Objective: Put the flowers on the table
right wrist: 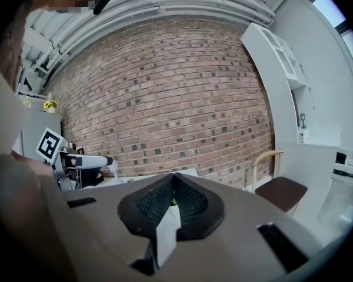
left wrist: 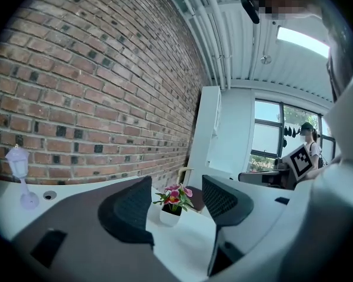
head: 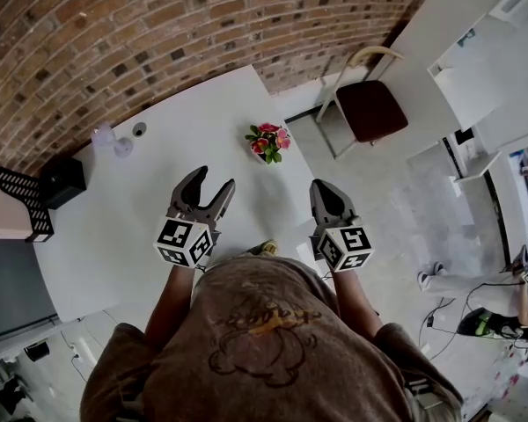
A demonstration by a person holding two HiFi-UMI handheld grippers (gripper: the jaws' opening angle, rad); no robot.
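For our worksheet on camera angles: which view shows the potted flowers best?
The left gripper view: the flowers and their white pot appear side-on, unobstructed. The head view shows them small, from above, near the table's far edge. In the right gripper view they cannot be made out.

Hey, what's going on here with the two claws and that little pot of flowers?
A person stands at the white table with a claw tool in each hand. The small white pot of pink flowers sits upright on the table near its far corner, and neither claw touches it. The left claw is open and empty, pointed toward the pot from a distance. The right claw is shut on nothing.
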